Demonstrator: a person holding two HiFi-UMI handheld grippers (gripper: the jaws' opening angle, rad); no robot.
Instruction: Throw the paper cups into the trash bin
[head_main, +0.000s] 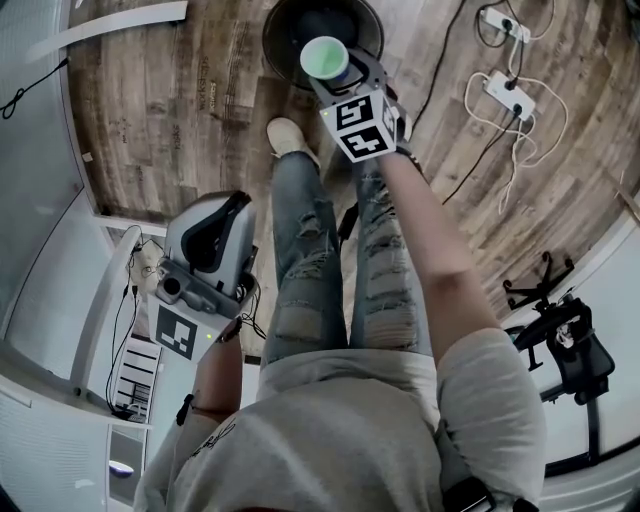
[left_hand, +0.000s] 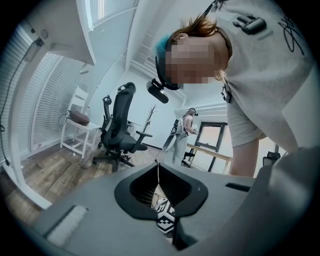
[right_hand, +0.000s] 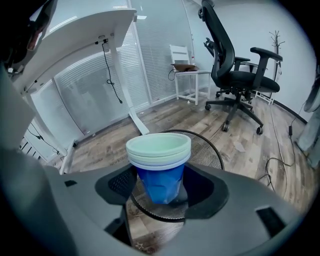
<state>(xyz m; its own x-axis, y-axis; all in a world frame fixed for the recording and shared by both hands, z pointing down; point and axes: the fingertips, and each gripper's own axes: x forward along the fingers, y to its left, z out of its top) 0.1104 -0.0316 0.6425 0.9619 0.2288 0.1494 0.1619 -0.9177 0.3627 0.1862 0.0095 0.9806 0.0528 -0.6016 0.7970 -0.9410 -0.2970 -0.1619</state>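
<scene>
Paper cups (right_hand: 159, 159) in right hand-held gripper (right_hand: 161, 186) above trash bin (right_hand: 211, 152)

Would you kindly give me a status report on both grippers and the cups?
Right gripper shut on stacked paper cups, above the trash bin. Left gripper shut, empty. Nothing between cups and bin.

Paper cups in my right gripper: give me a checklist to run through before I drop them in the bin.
1. Grip: the right gripper has its jaws shut on the stacked paper cups, which stand upright: ok.
2. Aim: the cups sit over the mesh trash bin opening in both the head view and the right gripper view: ok.
3. Room in the bin: its inside looks dark from above: cannot tell.
4. Height above the rim: cannot tell.
5. Left gripper: jaws together, empty, beside the person's left leg and apart from the bin: ok.
</scene>
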